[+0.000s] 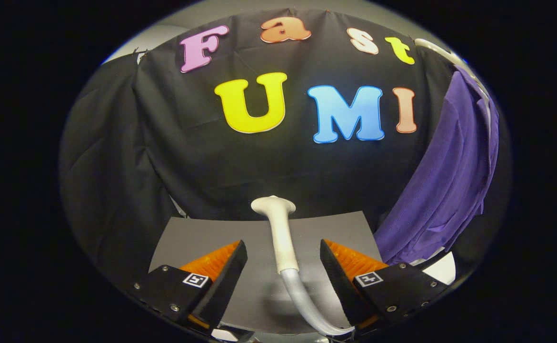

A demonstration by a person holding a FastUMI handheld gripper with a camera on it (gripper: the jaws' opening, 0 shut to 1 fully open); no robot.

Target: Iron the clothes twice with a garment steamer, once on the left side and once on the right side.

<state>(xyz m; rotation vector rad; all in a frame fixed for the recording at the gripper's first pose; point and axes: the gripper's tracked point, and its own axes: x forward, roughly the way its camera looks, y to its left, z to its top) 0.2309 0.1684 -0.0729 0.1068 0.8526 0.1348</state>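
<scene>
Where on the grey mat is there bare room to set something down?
Bare mat lies left of the steamer, up to the cloth wall, and a narrower strip right of it, before the purple garment. The open gripper straddles the steamer handle, so the middle is crowded.

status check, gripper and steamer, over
Gripper open, steamer handle between fingers, ungripped. Purple garment hanging beyond, to the right. Nothing in the way.

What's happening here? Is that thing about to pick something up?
A handheld gripper is held with its fingers open on either side of a white garment steamer, whose hose curls back beneath them. The fingers are not pressing on it. The steamer lies on a grey mat. A purple garment hangs beyond the fingers, off to one side, untouched.
</scene>
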